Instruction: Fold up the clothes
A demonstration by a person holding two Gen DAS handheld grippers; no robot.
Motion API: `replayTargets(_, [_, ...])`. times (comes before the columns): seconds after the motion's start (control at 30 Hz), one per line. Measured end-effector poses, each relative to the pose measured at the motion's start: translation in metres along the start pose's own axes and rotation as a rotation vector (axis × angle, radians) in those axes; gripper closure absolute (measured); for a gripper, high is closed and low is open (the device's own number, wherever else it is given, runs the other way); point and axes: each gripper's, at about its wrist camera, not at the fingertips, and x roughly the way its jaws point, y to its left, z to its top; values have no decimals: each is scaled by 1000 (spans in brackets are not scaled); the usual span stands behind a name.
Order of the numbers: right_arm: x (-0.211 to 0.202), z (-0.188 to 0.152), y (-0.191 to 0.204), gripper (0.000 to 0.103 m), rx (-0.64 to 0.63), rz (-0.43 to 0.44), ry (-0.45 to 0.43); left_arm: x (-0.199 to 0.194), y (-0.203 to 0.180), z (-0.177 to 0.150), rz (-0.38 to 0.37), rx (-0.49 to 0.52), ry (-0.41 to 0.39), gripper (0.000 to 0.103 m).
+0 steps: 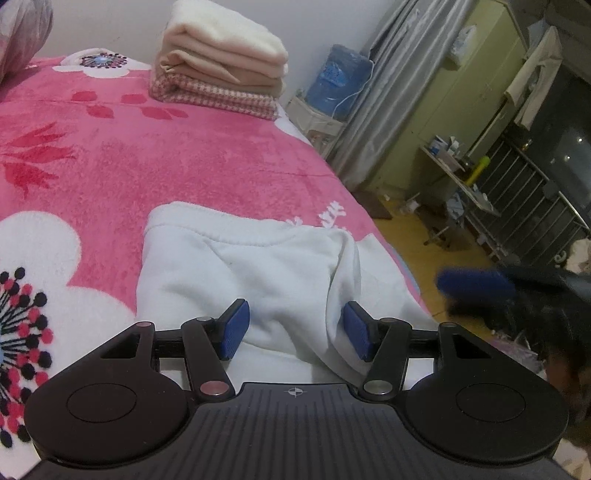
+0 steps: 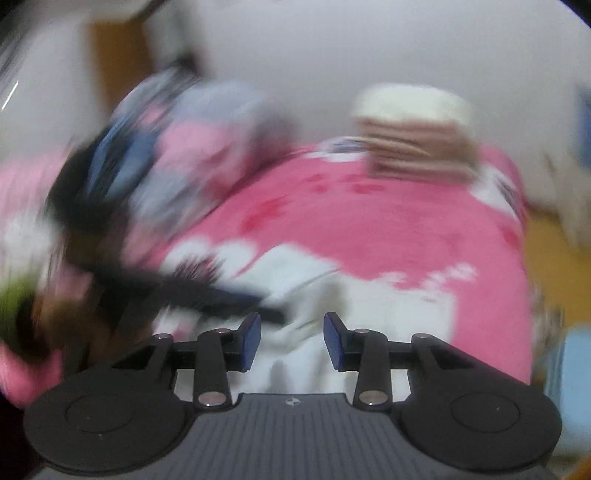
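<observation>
A white garment (image 1: 258,266) lies partly folded on the pink flowered blanket (image 1: 147,158), near the bed's right edge. My left gripper (image 1: 295,328) hovers over its near part, open, with the blue pads apart and no cloth pinched. A blurred blue pad (image 1: 476,284) of my right gripper shows at the right, beyond the bed edge. The right wrist view is smeared by motion. There my right gripper (image 2: 291,341) stands open above the white garment (image 2: 369,302), nothing between its pads. The dark blurred shape on its left (image 2: 221,295) looks like my left gripper.
A stack of folded clothes (image 1: 221,62) sits at the far end of the bed, seen also as the stack (image 2: 413,136). A patterned bundle (image 1: 22,33) lies far left. Off the right edge are a blue water bottle (image 1: 338,81), a grey curtain (image 1: 399,92) and a metal rack (image 1: 535,206).
</observation>
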Motion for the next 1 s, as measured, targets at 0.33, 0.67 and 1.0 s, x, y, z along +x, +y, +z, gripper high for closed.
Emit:
replayTargets(0.33, [86,17,-50,76,112,-48,210,-2,0,-2,1,-2,0,46])
replayTargets(0.67, [16,12,-80,95,334,-114,-145,-7,-2,3,-11,-24,-42,47])
replayTargets(1.0, [36,-23,-126,94,553,-154,-123,1,-1,2,-4,-14,-21,46])
